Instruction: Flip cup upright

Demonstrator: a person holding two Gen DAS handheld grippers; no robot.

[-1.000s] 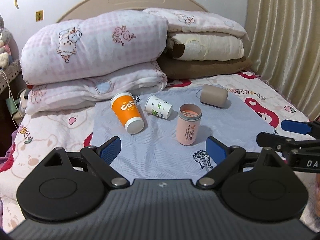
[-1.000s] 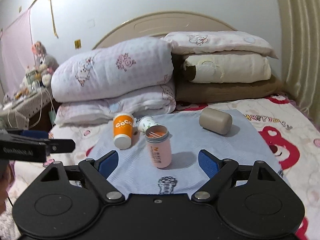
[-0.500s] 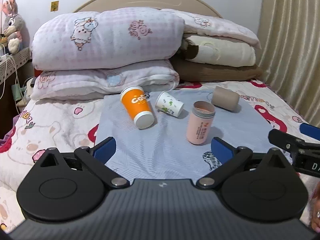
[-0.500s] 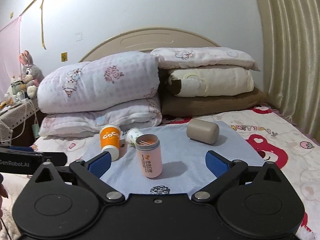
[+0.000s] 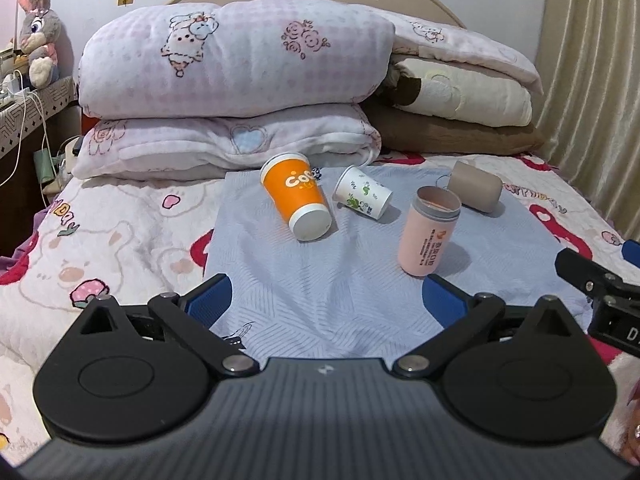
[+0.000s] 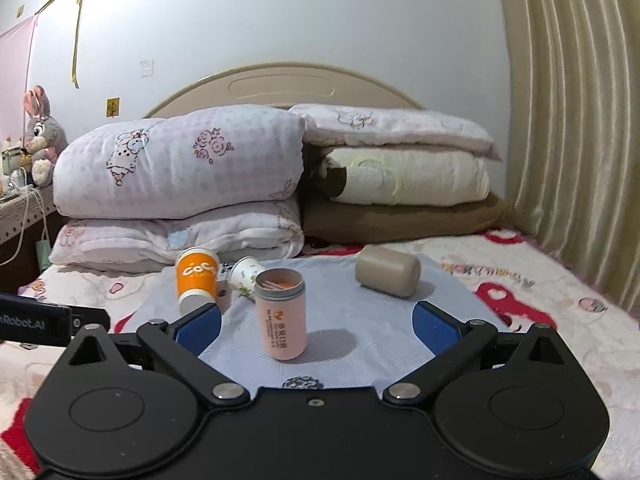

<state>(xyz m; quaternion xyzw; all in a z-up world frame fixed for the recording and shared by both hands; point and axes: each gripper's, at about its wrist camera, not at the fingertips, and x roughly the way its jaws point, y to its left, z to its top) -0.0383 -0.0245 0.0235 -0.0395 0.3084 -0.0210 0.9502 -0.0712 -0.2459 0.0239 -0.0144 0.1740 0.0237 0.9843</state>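
Both tools hang back on the near side of the bed, nothing between the fingers. The left gripper (image 5: 326, 294) has its blue pads spread wide over the blue cloth (image 5: 280, 280) — and the right gripper (image 6: 318, 326) is spread just as wide, its gap framing the pink cup (image 6: 282, 314), which stands upright with its mouth to the ceiling and what look like thin sticks inside.

So the work lies farther out. The orange cup (image 5: 296, 196) lies tipped on its side at the far left of the cloth, white base toward us, mouth toward the folded quilts (image 5: 228, 80). Just right of it, the small white cup (image 5: 362, 196) with green print lies on its side too, near the orange one (whether they touch I cannot tell). Far right, the taupe cup (image 5: 476, 190) is down as well.

My read: the two printed ones look like paper — light, thin-walled, easy to crush, apt to roll on soft bedding. Take the orange one across the mid-body with a gentle squeeze, not at the flimsy rim. The taupe one looks rigid and smooth, likely slippery, so it needs a firmer pinch.
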